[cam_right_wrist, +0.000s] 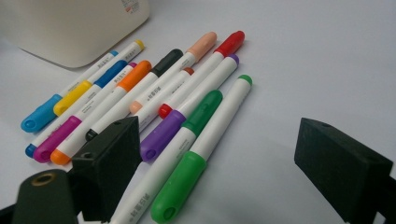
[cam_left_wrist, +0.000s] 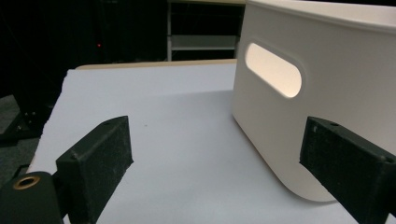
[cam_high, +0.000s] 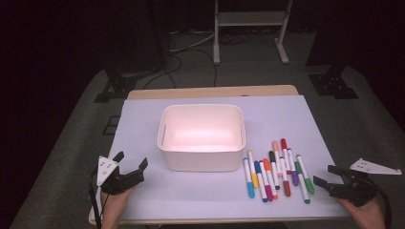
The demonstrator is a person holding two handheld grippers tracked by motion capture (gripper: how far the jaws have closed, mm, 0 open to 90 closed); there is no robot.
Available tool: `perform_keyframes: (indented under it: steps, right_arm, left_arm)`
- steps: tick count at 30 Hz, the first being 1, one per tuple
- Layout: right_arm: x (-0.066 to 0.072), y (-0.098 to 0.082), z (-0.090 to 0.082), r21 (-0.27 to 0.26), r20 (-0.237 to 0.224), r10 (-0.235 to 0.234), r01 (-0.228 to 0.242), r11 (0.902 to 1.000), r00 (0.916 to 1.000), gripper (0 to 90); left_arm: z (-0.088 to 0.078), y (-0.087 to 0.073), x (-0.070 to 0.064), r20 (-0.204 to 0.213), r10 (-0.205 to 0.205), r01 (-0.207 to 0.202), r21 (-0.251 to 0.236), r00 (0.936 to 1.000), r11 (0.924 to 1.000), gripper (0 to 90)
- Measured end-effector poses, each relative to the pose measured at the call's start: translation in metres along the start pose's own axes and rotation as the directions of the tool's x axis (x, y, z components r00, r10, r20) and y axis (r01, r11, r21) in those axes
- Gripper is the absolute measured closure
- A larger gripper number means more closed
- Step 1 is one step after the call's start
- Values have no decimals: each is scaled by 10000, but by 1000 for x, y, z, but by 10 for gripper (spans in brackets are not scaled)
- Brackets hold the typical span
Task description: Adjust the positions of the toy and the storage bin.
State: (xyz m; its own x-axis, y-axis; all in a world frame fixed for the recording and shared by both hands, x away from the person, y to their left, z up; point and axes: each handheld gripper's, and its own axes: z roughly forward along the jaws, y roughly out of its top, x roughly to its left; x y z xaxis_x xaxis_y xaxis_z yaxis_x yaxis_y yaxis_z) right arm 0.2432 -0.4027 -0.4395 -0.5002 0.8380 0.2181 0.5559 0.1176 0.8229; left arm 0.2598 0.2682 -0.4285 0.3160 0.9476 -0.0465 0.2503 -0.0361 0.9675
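Note:
A white plastic bin [cam_high: 201, 136] with a slot handle [cam_left_wrist: 273, 70] stands mid-table on the pale sheet. Several white markers [cam_high: 277, 169] with coloured caps lie side by side to its right, near the front. My left gripper [cam_high: 131, 164] rests at the front left, open and empty, its jaws pointing past the bin's [cam_left_wrist: 327, 93] left corner. At the front right my right gripper [cam_high: 327, 175] is open and empty just right of the markers; the green-capped markers [cam_right_wrist: 196, 154] lie closest to its left jaw, with the bin's corner [cam_right_wrist: 74, 28] beyond.
The pale sheet [cam_high: 143, 119] covers a wooden table [cam_high: 210, 91] whose far edge shows behind it. Dark floor, cables and a metal stand [cam_high: 250, 28] lie beyond. Open sheet stretches left of the bin [cam_left_wrist: 163, 121] and right of the markers [cam_right_wrist: 317, 60].

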Motion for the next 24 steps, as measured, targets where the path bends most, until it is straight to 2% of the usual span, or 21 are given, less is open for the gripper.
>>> perform_keyframes:
  steps: [6,8,9,11,14,15,16,17,19,22,24]
  right_arm:
    - [4,5,1,216,-9,2,-2,9998,10000,133]
    - [5,9,4,598,-26,-50,52,9982,10000,143]
    - [5,9,4,598,-26,-50,52,9982,10000,143]
    - [4,18,7,1032,5,-73,72,9946,10000,149]
    - [5,25,9,1269,-29,-158,161,9918,9999,151]
    - [6,32,12,1591,-50,-384,387,9865,9993,167]
    - [6,32,12,1591,-50,-384,387,9865,9993,167]
    - [7,39,19,1989,-99,-617,624,9780,9980,172]
    - [6,43,25,2239,-47,-759,750,9717,9971,184]
    - [4,47,30,2446,15,-723,697,9671,9974,200]
    - [4,51,36,2720,19,-770,736,9595,9970,230]
  left_arm:
    - [3,2,1,-218,-2,1,-37,9998,10000,27]
    - [2,0,1,-176,112,-111,72,9998,9999,23]
    - [2,0,1,-176,112,-111,72,9998,9999,23]
    - [-2,0,4,-284,38,-37,23,9996,10000,23]
    - [-4,-1,7,-319,-82,83,36,9995,10000,23]
    - [-4,-1,8,-364,-101,103,56,9993,9999,23]
    - [-4,-2,9,-383,-111,115,100,9992,9999,23]
    - [-4,-3,10,-412,-166,170,99,9990,9998,22]
    - [-4,-3,10,-428,-160,165,104,9990,9998,23]
    - [-4,-3,9,-393,-131,137,155,9991,9998,23]
    - [-4,-4,8,-382,-23,30,197,9993,9998,24]
